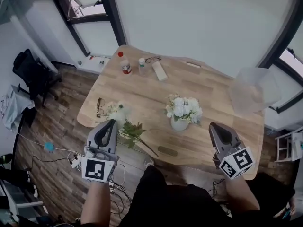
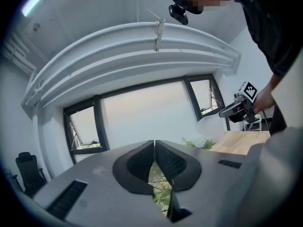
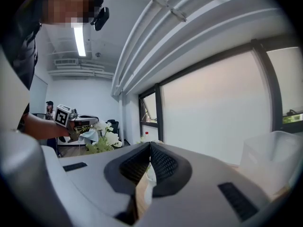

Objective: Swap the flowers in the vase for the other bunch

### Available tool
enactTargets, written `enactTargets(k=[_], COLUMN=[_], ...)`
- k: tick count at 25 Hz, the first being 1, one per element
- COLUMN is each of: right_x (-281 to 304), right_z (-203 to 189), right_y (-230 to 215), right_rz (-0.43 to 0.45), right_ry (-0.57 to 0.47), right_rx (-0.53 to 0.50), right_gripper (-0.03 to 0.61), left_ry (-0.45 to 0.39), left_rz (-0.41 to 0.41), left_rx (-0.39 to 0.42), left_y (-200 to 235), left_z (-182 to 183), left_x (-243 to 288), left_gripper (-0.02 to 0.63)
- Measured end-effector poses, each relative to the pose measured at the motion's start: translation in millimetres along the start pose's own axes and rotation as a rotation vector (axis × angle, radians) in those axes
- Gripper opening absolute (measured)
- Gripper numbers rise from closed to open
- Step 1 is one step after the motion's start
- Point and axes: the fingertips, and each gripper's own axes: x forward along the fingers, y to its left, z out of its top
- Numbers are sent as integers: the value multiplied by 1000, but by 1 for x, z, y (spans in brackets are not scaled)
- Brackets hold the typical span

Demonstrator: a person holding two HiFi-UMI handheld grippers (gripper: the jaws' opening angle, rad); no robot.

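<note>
1. Tables: one, wooden table (image 1: pixel 213 93).
2. Flower bunches: two. White bunch (image 1: pixel 183 109) stands in the vase, loose bunch (image 1: pixel 124 122) lies on the table's left end.
3. Vases: one, white vase (image 1: pixel 179 124).
4. Bottles: two. Red-capped bottle (image 1: pixel 125 66) and clear bottle (image 1: pixel 141 65), side by side.
5. Glasses: two pairs, I think. Dark pair (image 1: pixel 152 59) at the far edge, brown pair (image 1: pixel 100 107) at the left edge.
6. White box (image 1: pixel 160 71): one.
7. Clear plastic bin (image 1: pixel 253 91): one, on the right corner.
8. Dark oval piece (image 1: pixel 167 151): one, near edge; can't tell what it is.
9. Grippers: two. Left gripper (image 1: pixel 112 122), right gripper (image 1: pixel 212 125).
10. Marker cubes: two, left cube (image 1: pixel 97 168), right cube (image 1: pixel 236 162).
11. Office chair (image 1: pixel 28 70): one, black.
</note>
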Motion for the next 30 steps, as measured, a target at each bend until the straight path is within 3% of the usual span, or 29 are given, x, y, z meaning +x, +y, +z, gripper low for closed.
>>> enactTargets(k=[6, 11, 20, 30], right_x=[58, 84, 104, 130], right_z=[30, 44, 32, 13], right_y=[-1, 1, 6, 19], right_rz=[-114, -181, -167, -29], right_ry=[-20, -6, 105, 171], right_rx=[0, 10, 37, 70], right_gripper=[26, 26, 27, 32], left_ry=[-27, -40, -41, -12], left_rz=[-147, -242, -326, -292], left_rx=[12, -24, -72, -120], left_y=[44, 62, 60, 52], left_z=[-5, -13, -22, -36], left_x=[60, 95, 136, 136], left_gripper=[15, 15, 15, 15])
